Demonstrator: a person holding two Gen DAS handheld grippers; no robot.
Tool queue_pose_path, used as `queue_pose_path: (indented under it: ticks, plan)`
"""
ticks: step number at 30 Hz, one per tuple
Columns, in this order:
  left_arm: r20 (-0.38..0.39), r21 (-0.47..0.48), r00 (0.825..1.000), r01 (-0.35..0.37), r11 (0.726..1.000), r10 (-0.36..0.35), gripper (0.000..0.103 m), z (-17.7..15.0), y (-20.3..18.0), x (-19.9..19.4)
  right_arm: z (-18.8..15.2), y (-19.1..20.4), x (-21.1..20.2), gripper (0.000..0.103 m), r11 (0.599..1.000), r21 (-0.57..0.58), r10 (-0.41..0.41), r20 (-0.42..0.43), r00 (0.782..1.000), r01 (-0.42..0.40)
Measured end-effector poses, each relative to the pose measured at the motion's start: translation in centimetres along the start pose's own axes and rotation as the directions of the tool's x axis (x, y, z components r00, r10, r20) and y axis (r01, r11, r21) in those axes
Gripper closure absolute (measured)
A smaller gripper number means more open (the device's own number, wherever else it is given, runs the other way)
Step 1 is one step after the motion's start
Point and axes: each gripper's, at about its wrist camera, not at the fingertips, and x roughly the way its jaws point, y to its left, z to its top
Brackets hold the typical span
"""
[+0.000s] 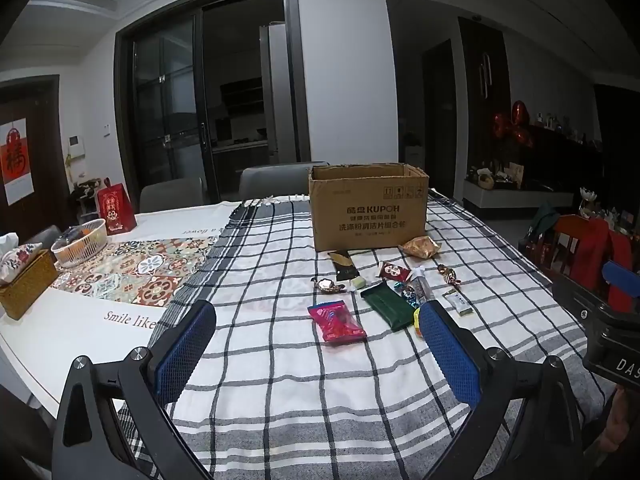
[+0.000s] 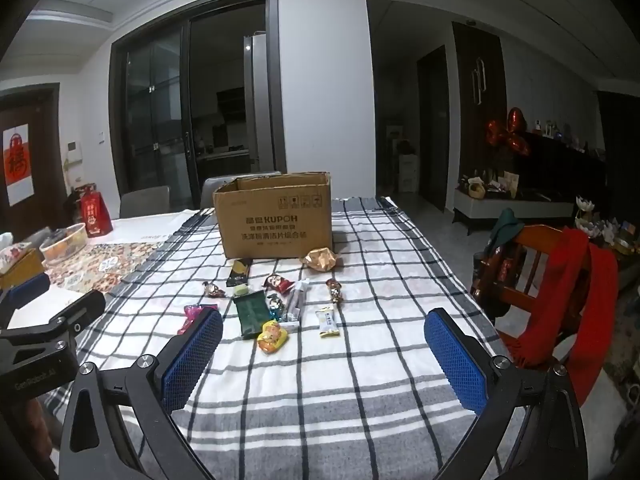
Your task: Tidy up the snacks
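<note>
A checked cloth [image 1: 280,360] is spread over the table, and an open cardboard box [image 1: 368,208] is stood upright on its far part. The left gripper [image 1: 316,344] and the right gripper [image 2: 324,352] are held above the near cloth, both spread wide with nothing between the blue pads. The snacks are scattered just before the box: a green packet [image 1: 390,306], a pink packet [image 1: 336,322], a gold pouch [image 1: 420,247] and small wrapped sweets.
</note>
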Motion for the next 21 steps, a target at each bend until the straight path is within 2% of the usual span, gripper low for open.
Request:
queue_pose_path:
  ticks: [21]
  plan:
    - [0.001,0.0,1.0,0.0,1.0,0.0,0.0,-0.02,0.01,0.05,-0.13,0.21,0.01,0.001,1.0,-0.001,0.004,-0.002,1.0,-0.004]
